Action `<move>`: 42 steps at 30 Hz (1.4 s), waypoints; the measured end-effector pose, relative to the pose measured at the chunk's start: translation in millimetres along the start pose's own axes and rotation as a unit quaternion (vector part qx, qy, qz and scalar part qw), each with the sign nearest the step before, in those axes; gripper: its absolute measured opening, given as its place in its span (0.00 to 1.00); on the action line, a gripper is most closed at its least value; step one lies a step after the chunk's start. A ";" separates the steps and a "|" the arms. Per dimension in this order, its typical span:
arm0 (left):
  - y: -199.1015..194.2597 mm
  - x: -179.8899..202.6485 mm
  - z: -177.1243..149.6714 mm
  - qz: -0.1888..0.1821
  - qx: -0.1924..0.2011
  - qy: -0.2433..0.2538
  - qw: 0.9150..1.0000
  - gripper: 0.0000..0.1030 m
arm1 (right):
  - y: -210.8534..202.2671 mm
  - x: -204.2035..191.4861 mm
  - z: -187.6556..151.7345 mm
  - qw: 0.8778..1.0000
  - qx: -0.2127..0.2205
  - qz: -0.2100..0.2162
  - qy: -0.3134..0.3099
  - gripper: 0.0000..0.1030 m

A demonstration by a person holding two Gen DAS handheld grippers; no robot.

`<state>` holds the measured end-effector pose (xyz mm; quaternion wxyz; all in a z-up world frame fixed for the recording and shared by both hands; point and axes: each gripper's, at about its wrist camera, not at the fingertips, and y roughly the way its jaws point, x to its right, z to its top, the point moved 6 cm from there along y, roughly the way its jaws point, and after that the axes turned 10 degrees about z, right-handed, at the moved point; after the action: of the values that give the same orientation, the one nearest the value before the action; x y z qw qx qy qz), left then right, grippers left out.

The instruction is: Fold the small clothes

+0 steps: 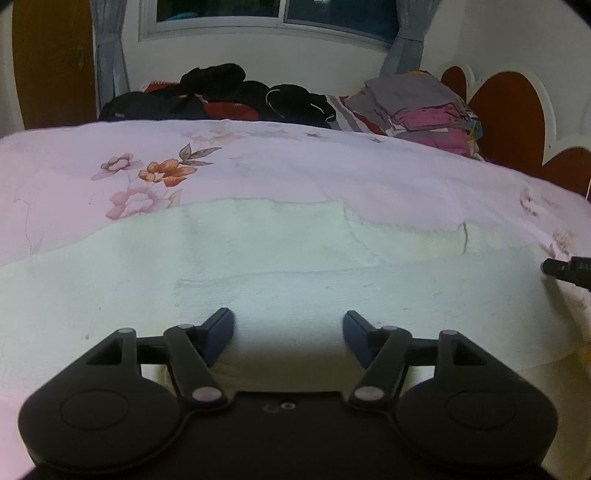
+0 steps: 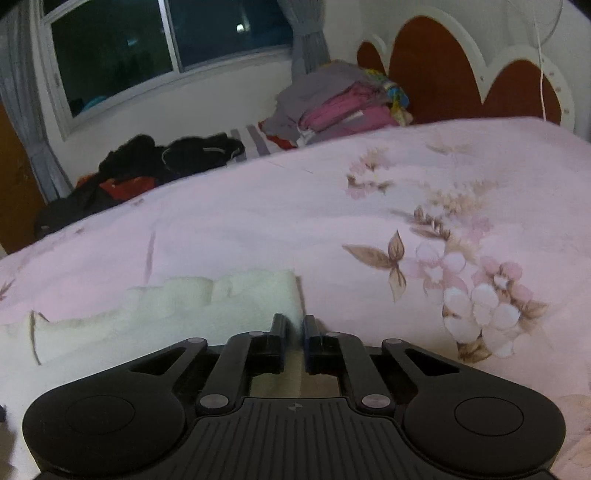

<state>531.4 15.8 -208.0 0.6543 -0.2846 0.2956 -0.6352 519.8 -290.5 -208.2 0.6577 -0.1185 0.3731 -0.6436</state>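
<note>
L wrist view: bed [image 1: 295,173] w/ pink floral cover fills the frame; behind it a white wall, 1 window [image 1: 273,14] w/ grey curtains, brown scalloped headboard [image 1: 509,110] at right. On the far edge of the bed: 1 heap of dark clothes [image 1: 221,96], 1 stack of folded clothes [image 1: 417,107] in grey and pink. 1 white cloth [image 1: 277,258] lies flat on the cover, near edge under the camera. Left claw [image 1: 288,332]: fingers wide apart, hovering just over the cloth, nothing between them; contact w/ the fabric can't be told. Tip of right claw [image 1: 565,269] shows at right edge, by the cloth's right end.

R wrist view: same bed [image 2: 369,221], window [image 2: 166,48], headboard [image 2: 461,74], dark heap [image 2: 155,162], folded stack [image 2: 340,107]. White cloth [image 2: 166,317] rumpled, lying left of centre. Right claw [image 2: 294,332]: fingers nearly together, pinching the cloth's right edge.
</note>
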 end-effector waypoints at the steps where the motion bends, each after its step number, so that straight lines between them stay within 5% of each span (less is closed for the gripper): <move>1: -0.8 -2.3 0.6 -0.003 -0.004 -0.006 1.000 0.64 | -5.2 -5.2 0.4 1.000 0.005 0.003 -0.007 0.08; 10: -35.3 -38.8 -4.2 0.005 -0.010 -0.039 0.999 0.70 | -18.9 -73.6 -34.3 0.995 -0.041 0.077 -0.039 0.14; 17: -69.0 -115.8 -20.6 0.043 -0.007 -0.091 0.995 0.73 | -16.4 -119.8 -54.2 0.990 -0.069 0.112 -0.043 0.16; 19: -76.7 -143.8 -26.8 0.062 -0.009 -0.112 0.992 0.73 | -18.6 -137.9 -55.8 0.988 -0.068 0.125 -0.053 0.34; 20: -80.2 -158.5 -30.5 0.072 -0.010 -0.124 0.990 0.73 | -20.3 -146.9 -56.9 0.987 -0.065 0.132 -0.058 0.53; 21: -83.6 -171.0 -33.8 0.080 -0.011 -0.134 0.988 0.73 | -21.9 -156.2 -58.0 0.986 -0.061 0.139 -0.064 0.55; 30: -103.1 -278.6 -65.7 0.128 -0.020 -0.235 0.963 0.63 | -20.6 -239.8 -78.2 0.976 -0.070 0.179 -0.104 0.54; 34: -99.5 -323.9 -76.6 0.138 -0.027 -0.296 0.945 0.60 | -17.3 -269.8 -88.8 0.971 -0.077 0.194 -0.114 0.54; 40: -80.5 -368.0 -76.4 0.125 -0.015 -0.366 0.922 0.57 | -5.3 -301.1 -100.6 0.968 -0.084 0.196 -0.129 0.54; 42: -73.3 -373.3 -71.3 0.127 -0.006 -0.372 0.920 0.48 | 0.9 -304.8 -102.6 0.970 -0.085 0.189 -0.130 0.54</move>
<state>422.7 386.9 -191.0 0.7904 -0.4643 0.0683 -0.3937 487.0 27.9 -176.8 0.7977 -0.1841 0.3531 -0.4529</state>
